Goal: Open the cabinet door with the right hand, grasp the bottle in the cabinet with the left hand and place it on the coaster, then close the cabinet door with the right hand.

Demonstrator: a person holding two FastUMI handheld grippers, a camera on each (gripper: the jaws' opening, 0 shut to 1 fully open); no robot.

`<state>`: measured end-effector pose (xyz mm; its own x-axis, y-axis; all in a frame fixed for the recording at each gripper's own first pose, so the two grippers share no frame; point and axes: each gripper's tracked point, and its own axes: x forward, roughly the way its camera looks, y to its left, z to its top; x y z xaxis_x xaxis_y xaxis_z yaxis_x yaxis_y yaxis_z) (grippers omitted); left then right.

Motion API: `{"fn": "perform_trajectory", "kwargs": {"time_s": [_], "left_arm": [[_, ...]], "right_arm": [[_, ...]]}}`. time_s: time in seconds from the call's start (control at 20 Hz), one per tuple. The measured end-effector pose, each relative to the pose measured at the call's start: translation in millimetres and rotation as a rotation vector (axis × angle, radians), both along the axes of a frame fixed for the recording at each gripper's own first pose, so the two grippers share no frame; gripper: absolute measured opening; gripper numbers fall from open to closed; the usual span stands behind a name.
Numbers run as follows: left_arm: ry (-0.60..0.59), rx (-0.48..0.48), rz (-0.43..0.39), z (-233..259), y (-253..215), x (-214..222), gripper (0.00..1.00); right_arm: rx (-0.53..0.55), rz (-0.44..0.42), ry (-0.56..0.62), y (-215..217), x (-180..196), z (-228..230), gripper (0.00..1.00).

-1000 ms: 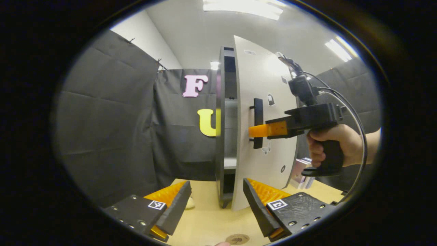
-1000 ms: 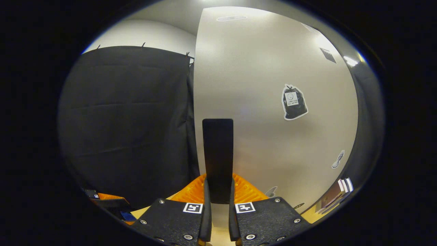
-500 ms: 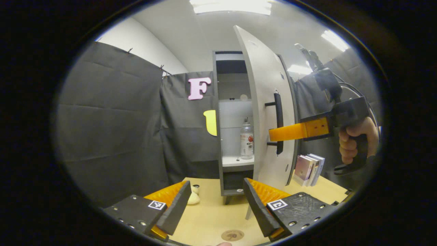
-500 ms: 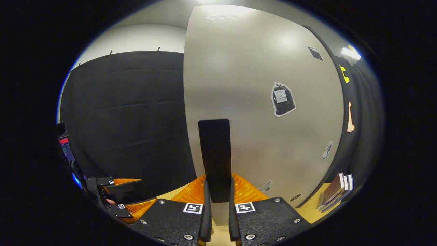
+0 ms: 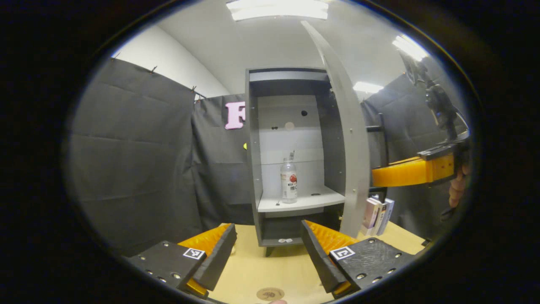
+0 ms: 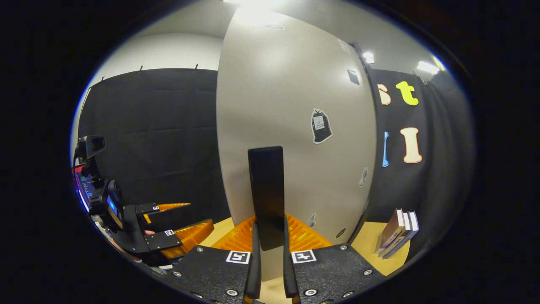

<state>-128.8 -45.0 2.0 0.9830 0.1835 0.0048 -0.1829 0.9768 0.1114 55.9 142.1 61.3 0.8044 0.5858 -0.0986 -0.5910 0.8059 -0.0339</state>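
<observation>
A: What was in the tall dark grey open-fronted cabinet (image 5: 253,169)?

B: One clear plastic bottle with a red-and-white label (image 5: 288,182), standing upright on the pale middle shelf (image 5: 312,202), cap up, its long axis vertical. It sat towards the left of that shelf, nothing else beside it. A small pale scrap lay in the lower compartment; I couldn't tell what it was.

A: And the door?

B: The pale grey cabinet door (image 6: 274,105) stood swung wide, edge-on in the left gripper view. The right gripper (image 6: 269,274) had its two fingers clamped on the long black bar handle (image 6: 265,194), which ran upright between them.

A: The other one?

B: The left gripper (image 5: 268,257) hung over the light wooden table (image 5: 261,270) in front of the cabinet, jaws spread wide, holding nothing, well apart from the bottle.

A: Counts?

B: One bottle, one round brown coaster (image 5: 270,293) on the table just below the left gripper, and about three books (image 6: 398,232) standing together, leaning, right of the door.
</observation>
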Motion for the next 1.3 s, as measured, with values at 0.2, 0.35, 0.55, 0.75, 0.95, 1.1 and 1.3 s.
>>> {"fn": "perform_trajectory", "kwargs": {"time_s": [0.2, 0.35, 0.55, 0.75, 0.95, 1.1, 1.3], "left_arm": [[-0.019, -0.015, 0.043, 5.1, -6.7, 52.1, 0.88], [-0.027, -0.022, -0.036, 9.9, -32.0, 97.1, 0.89], [-0.040, 0.022, -0.105, 15.4, -50.7, 155.7, 0.88], [-0.059, 0.001, -0.090, 7.1, -48.0, 215.4, 0.88], [-0.055, 0.031, -0.097, 5.6, -39.0, 262.2, 0.88], [-0.063, 0.105, -0.111, 10.0, -35.4, 292.0, 0.92], [-0.045, 0.091, -0.111, -3.9, -29.7, 317.9, 0.91]], "right_arm": [[0.022, -0.102, 0.009, -26.7, -12.7, 2.8, 0.20], [0.040, -0.202, 0.000, -58.6, -16.3, 5.7, 0.22], [0.115, -0.310, 0.037, -88.2, -14.2, 3.1, 0.22], [0.084, -0.443, 0.006, -125.7, -11.5, 7.2, 0.19], [0.053, -0.462, -0.018, -122.1, -12.7, 4.5, 0.20], [0.000, -0.566, -0.088, -142.2, -13.1, 9.0, 0.33], [0.110, -0.667, -0.080, -159.3, -12.3, 8.4, 0.63]]}}
